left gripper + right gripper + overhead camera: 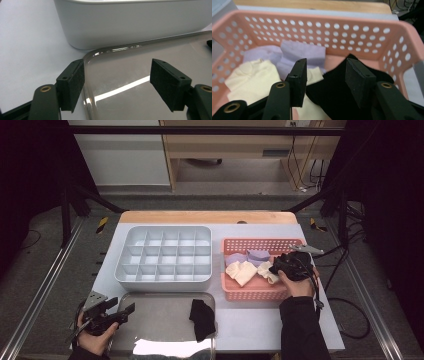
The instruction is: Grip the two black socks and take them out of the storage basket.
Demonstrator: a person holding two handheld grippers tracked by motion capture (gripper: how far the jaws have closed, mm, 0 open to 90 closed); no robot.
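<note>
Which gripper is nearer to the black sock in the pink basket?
Right. The right gripper is above the black sock in the pink basket; the left gripper is beside the metal tray.

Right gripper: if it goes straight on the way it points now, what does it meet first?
Probably the black sock lying in the pink basket, directly ahead between the open jaws of the right gripper; depth is hard to judge.

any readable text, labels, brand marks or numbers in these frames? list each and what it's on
None can be read.
White divided organizer: plain, no marking.
Pink perforated basket: holes, no print.
Metal tray: reflections, no text.
Socks in the basket, cream, lilac, black: no visible tags or logos.
Black sock on the tray: no label visible.
Yellow-black striped patches on the floor: hazard stripes, no words.
</note>
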